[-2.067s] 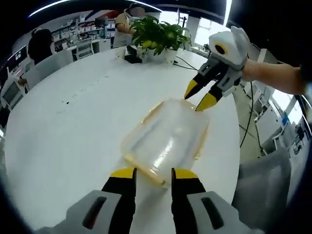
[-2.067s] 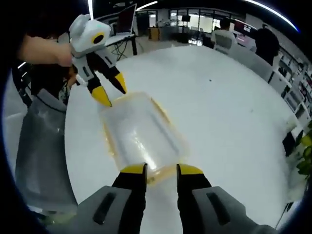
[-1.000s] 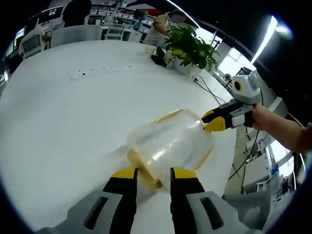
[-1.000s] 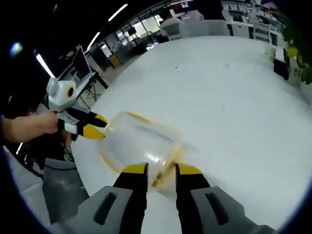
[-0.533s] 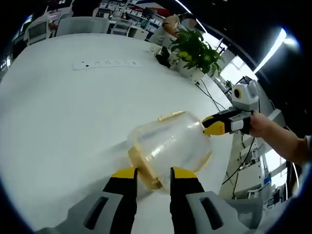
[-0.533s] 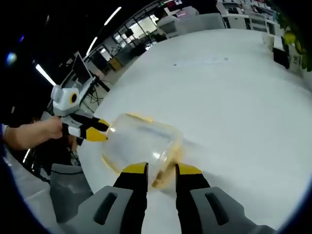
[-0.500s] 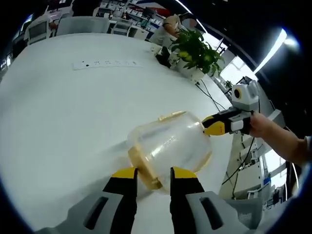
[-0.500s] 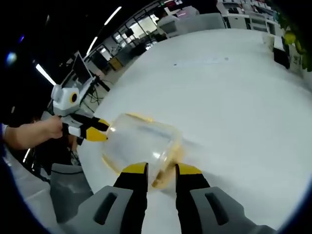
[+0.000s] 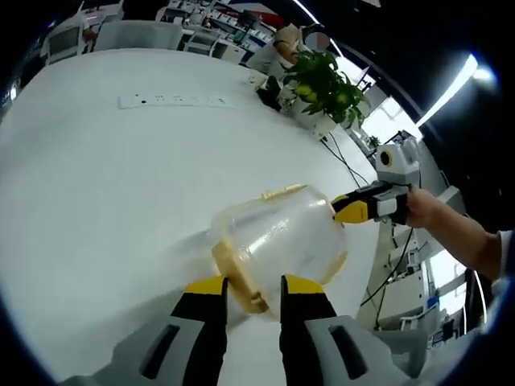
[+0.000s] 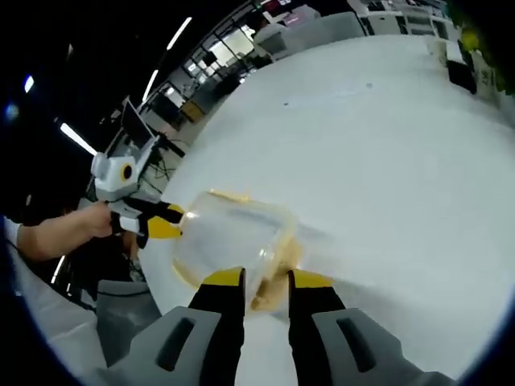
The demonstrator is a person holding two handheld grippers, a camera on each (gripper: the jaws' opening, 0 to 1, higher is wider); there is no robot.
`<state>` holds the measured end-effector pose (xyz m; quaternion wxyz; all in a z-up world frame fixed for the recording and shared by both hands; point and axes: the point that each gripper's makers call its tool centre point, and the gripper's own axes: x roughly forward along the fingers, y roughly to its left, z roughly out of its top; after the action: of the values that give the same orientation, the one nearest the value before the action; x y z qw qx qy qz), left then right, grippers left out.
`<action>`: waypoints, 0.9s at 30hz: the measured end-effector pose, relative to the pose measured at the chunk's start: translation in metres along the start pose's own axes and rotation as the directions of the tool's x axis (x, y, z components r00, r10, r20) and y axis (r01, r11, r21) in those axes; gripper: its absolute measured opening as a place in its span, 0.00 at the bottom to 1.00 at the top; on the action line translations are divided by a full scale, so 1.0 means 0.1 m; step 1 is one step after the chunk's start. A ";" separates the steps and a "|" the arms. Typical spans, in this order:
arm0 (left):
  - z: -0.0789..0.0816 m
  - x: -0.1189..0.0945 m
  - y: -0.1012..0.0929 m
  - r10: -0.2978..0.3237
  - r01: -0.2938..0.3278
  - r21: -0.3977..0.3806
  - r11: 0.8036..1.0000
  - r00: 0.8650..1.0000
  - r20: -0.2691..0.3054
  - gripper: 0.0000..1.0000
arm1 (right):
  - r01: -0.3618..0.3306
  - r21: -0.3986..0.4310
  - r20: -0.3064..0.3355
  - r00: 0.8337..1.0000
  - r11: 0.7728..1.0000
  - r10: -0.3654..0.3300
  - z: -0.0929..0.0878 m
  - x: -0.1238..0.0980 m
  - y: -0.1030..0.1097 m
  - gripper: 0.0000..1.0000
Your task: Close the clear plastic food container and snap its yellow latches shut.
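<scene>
The clear plastic container [image 9: 282,237] with a yellow rim hangs tilted just above the white table [image 9: 96,185], carried by its two ends. My left gripper [image 9: 251,291] is shut on the near end, with a yellow latch [image 9: 241,285] between its jaws. From the right, my right gripper [image 9: 348,211] grips the far end, a hand behind it. In the right gripper view the same container [image 10: 233,237] lies ahead of my right gripper [image 10: 265,285], which is shut on its yellow edge. The left gripper [image 10: 165,225] holds the opposite end.
A potted plant [image 9: 322,80] and a white power strip [image 9: 173,100] sit at the table's far side, with a person [image 9: 278,48] seated behind the plant. Cables [image 9: 346,161] trail off the table edge. A grey chair [image 10: 121,318] stands beside the table.
Both grippers closed on the container's ends and raised it off the table, tilted. Over the last half second it has barely moved.
</scene>
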<state>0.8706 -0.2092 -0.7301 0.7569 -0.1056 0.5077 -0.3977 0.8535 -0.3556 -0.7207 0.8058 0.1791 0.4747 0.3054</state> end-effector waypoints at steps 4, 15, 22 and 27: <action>0.03 -0.01 0.10 0.006 -0.006 0.043 0.999 1.000 0.009 0.16 | -0.016 0.011 -0.007 1.000 1.000 0.017 -0.02 0.01 -0.01 0.16; 0.04 -0.01 0.07 0.000 0.000 0.047 0.999 1.000 0.004 0.16 | -0.082 0.099 0.002 0.997 0.992 0.082 -0.12 0.13 -0.01 0.17; 0.05 -0.03 0.06 -0.001 0.001 0.014 1.000 1.000 0.002 0.17 | -0.079 0.100 -0.003 0.997 0.992 0.080 -0.10 0.12 0.00 0.21; 0.04 -0.05 0.04 -0.013 0.013 0.079 0.997 1.000 0.000 0.19 | -0.051 -0.021 -0.010 0.999 0.998 0.050 -0.10 0.12 0.04 0.24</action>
<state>0.8755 -0.2040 -0.7274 0.7581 -0.0791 0.4905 -0.4224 0.8483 -0.3452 -0.7310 0.7975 0.1810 0.4705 0.3316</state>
